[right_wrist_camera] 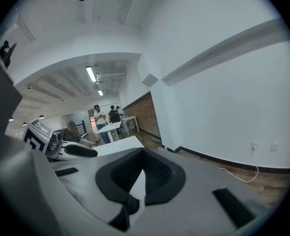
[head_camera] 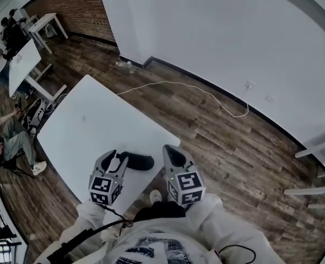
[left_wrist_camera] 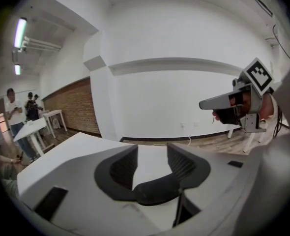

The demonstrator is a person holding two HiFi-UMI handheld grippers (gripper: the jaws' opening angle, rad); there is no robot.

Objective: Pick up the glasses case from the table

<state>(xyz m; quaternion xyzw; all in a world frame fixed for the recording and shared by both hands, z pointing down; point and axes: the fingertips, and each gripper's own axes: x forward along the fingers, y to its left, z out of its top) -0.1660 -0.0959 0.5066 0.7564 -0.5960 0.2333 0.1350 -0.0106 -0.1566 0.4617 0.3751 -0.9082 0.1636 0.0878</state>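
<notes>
A black oblong glasses case (head_camera: 139,161) lies on the white table (head_camera: 91,125) close to its near edge. My left gripper (head_camera: 117,156) is at the case's left end, jaws apart. In the left gripper view the case (left_wrist_camera: 157,190) shows as a dark rounded shape low between the jaws of my left gripper (left_wrist_camera: 152,154), with white tabletop visible in the gap; the pads do not press on it. My right gripper (head_camera: 171,150) hovers just right of the case, off the table's corner. Its jaws (right_wrist_camera: 144,154) meet at the tips with nothing held.
The table's near corner and right edge drop to a wooden floor (head_camera: 223,147). A white cable (head_camera: 206,92) runs along the floor by the white wall. More white tables (head_camera: 25,59) and seated people (head_camera: 14,136) are at the left. A white frame (head_camera: 322,169) stands at the right.
</notes>
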